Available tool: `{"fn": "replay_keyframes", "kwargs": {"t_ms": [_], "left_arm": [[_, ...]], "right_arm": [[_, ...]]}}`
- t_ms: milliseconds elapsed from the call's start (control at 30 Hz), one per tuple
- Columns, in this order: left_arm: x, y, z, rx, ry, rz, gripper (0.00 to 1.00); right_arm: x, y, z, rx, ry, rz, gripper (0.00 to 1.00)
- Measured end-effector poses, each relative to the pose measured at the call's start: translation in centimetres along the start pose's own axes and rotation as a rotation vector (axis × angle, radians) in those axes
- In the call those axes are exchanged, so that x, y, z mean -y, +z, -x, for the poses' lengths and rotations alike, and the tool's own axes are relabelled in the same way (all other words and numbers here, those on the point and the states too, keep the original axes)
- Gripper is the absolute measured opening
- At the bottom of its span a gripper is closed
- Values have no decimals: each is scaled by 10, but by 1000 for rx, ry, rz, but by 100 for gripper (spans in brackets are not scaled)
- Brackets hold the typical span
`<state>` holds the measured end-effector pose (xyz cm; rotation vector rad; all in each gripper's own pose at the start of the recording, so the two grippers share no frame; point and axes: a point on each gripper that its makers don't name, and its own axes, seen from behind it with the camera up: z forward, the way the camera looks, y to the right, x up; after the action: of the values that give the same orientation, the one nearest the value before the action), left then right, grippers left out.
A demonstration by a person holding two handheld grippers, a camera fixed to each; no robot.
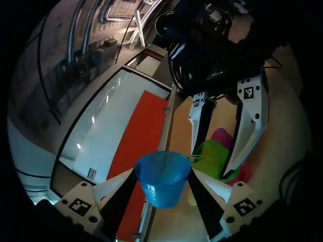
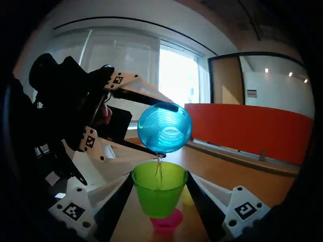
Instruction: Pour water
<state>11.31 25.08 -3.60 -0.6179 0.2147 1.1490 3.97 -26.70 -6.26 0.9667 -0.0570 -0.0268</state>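
- Wooden table (image 2: pixel 242 177) beneath everything; orange partition (image 2: pixel 258 129) along its far side, bright window (image 2: pixel 173 76) beyond.
- Pink cup (image 2: pixel 166 224) low on table, directly under green cup (image 2: pixel 158 197); contact between the two cannot be told.
- Small yellow item (image 2: pixel 187 198) just beside pink cup, kind unclear.
- Left hand-held gripper (image 1: pixel 162 177): partly closed, one finger pressing each side of blue cup (image 1: pixel 162 191); parts of cup wall hidden behind those fingers.
- Right hand-held gripper (image 2: pixel 160 180): partly closed, both fingers pressing on green cup, upright, mouth facing up.
- Blue cup: translucent, ribbed, tipped steeply, lip just above green cup's mouth.
- Water (image 2: pixel 158 169): thin stream falling from blue lip into green cup.
- Green cup: translucent, tapered, between blue cup above and pink cup below.
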Motion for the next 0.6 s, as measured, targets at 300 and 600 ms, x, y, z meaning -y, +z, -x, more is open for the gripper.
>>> {"fn": "replay_keyframes", "kwargs": {"t_ms": [300,600], "left_arm": [[3,-1,0,6,29,-6,85],[2,0,-2,6,53,-10,85]], "right_arm": [[0,0,-1,-1,-7,3,94],[-1,-1,-2,-2,-7,7,94]]}}
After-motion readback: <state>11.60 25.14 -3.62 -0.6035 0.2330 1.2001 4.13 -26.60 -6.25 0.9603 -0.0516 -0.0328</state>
